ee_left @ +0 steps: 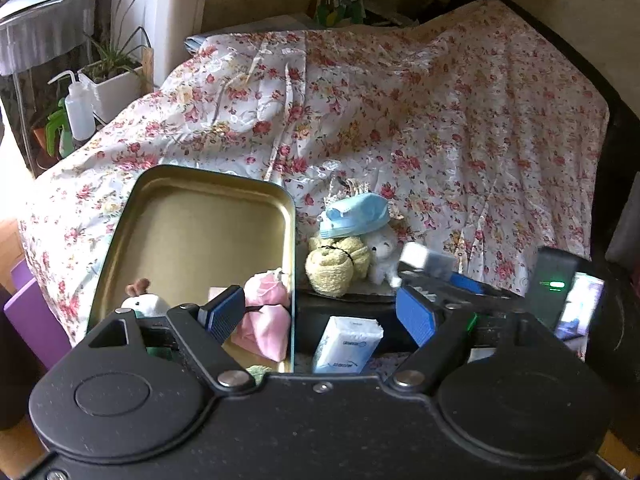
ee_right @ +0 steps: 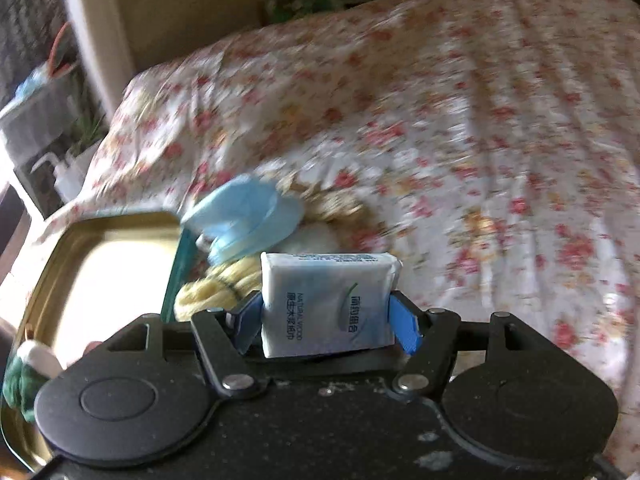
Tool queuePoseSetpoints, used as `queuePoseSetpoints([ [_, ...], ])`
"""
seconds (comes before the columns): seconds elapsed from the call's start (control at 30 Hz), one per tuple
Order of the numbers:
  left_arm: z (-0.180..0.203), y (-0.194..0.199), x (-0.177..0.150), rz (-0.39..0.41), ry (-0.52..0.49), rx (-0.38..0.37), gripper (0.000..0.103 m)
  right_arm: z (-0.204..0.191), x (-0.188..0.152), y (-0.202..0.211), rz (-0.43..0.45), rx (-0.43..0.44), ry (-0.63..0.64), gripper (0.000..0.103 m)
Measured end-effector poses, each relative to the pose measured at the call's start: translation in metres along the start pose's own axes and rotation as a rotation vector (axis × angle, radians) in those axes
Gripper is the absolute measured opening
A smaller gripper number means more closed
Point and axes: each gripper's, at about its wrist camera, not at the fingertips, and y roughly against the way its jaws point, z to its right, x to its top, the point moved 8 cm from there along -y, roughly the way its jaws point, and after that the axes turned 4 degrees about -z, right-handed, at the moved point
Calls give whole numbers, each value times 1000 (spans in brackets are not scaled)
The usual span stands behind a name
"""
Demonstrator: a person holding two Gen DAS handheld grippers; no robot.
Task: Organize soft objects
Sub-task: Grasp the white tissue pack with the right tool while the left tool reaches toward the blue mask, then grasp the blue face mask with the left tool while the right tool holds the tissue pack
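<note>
Tissue pack (ee_right: 330, 304) sits upright between the right claw's (ee_right: 326, 320) blue pads, which press both its sides — just beside the open gold tin (ee_right: 60, 264). Left claw (ee_left: 320, 316) stands wide, gripping nothing, over the tin's edge and a pink pouch (ee_left: 268, 312) inside.

Right wrist view motion-blurred; floral sheet (ee_right: 460, 128) smeared; green plush (ee_right: 18, 384) cut by left edge.
</note>
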Motion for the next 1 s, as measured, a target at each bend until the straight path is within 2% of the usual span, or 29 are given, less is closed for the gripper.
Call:
queuePoseSetpoints([
  [0.23, 25, -28, 8, -31, -9, -8, 79, 52, 11, 18, 4, -65, -154, 67],
  [0.37, 41, -41, 19, 1, -50, 17, 79, 70, 12, 16, -7, -79, -204, 67],
  [0.57, 54, -64, 34, 26, -119, 54, 80, 74, 10, 16, -10, -84, -201, 67],
  [0.67, 54, -77, 45, 69, -165, 116, 80, 77, 10, 13, -19, -77, -211, 67],
  [0.83, 62, -99, 49, 41, -137, 84, 80, 79, 9, 10, -32, -66, -233, 67],
  [1.0, 73, -118, 57, 57, -146, 114, 80, 79, 8, 7, -36, -60, -228, 67],
])
